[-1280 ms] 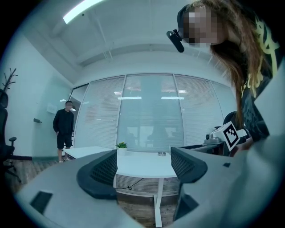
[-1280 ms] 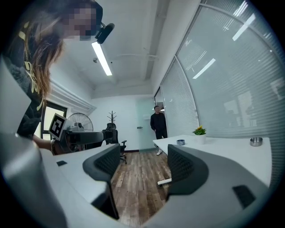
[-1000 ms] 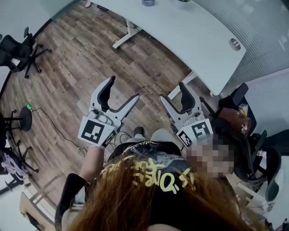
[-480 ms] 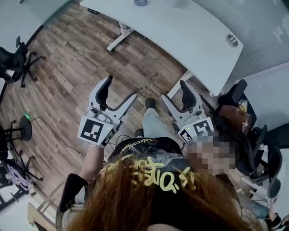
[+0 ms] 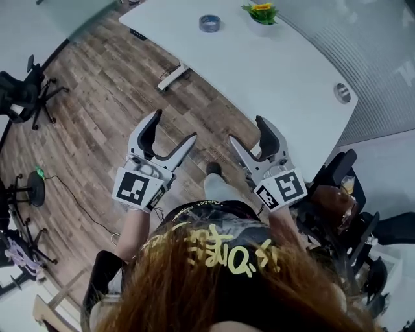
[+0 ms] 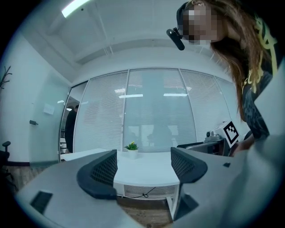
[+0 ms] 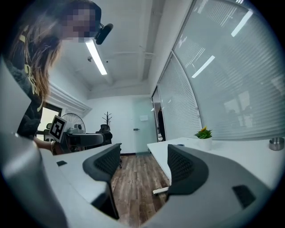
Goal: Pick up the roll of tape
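The roll of tape (image 5: 209, 23), a small grey-blue ring, lies flat near the far edge of the white table (image 5: 285, 71) in the head view. Both grippers are held in the air over the wooden floor, well short of the tape. My left gripper (image 5: 175, 126) is open with nothing between its fingers. My right gripper (image 5: 246, 130) is open and empty too, close to the table's near edge. In the left gripper view the open gripper (image 6: 144, 171) faces the table (image 6: 147, 169). The right gripper (image 7: 144, 167) looks along the table's side.
A potted plant (image 5: 261, 11) stands on the table to the right of the tape. A round cable grommet (image 5: 342, 93) sits in the table's right end. Black office chairs stand at the left (image 5: 23, 94) and the lower right (image 5: 337, 194). A cable lies on the floor (image 5: 78, 194).
The person has stepped toward the table, so it sits nearer and the tape and plant have come into view. Both grippers stay open and empty.
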Demonstrator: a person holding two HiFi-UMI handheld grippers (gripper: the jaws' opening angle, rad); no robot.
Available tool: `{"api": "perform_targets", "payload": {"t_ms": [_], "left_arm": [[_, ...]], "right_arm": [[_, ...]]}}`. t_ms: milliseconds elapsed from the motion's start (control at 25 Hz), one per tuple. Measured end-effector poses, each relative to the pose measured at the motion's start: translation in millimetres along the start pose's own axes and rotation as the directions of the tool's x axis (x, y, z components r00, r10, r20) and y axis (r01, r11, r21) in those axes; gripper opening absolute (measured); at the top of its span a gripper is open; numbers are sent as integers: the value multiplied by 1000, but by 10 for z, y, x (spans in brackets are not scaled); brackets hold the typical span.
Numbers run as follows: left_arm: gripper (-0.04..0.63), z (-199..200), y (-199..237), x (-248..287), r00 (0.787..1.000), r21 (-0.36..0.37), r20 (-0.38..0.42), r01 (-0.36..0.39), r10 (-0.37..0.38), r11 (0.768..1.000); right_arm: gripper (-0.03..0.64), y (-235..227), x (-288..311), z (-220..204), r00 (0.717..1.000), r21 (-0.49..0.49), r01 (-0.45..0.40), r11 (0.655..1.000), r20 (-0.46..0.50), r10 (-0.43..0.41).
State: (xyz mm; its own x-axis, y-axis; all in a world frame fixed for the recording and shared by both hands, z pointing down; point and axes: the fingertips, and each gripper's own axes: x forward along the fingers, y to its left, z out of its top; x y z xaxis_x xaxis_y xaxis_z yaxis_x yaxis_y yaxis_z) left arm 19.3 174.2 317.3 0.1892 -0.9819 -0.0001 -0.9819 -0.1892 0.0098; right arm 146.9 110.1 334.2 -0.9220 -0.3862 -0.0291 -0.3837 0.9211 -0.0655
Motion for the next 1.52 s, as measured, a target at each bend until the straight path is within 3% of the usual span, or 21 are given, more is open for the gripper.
{"api": "perform_targets", "payload": {"t_ms": [560, 800, 1240, 1520], "left_arm": [[370, 222, 501, 1243, 996, 19, 49, -74, 73, 997], [370, 151, 591, 1261, 998, 3, 11, -61, 61, 998], [370, 203, 737, 1409, 998, 6, 18, -58, 58, 998], [370, 120, 844, 1472, 994, -16, 27, -106, 106, 994]], "right_arm": [[314, -1095, 782, 101, 995, 36, -102, 994, -10, 102], [314, -1069, 951, 170, 993, 52, -116, 992, 11, 116], [314, -1148, 1111, 176, 992, 65, -128, 990, 1, 128], [314, -1187, 1306, -43, 980, 94, -192, 977, -29, 195]]}}
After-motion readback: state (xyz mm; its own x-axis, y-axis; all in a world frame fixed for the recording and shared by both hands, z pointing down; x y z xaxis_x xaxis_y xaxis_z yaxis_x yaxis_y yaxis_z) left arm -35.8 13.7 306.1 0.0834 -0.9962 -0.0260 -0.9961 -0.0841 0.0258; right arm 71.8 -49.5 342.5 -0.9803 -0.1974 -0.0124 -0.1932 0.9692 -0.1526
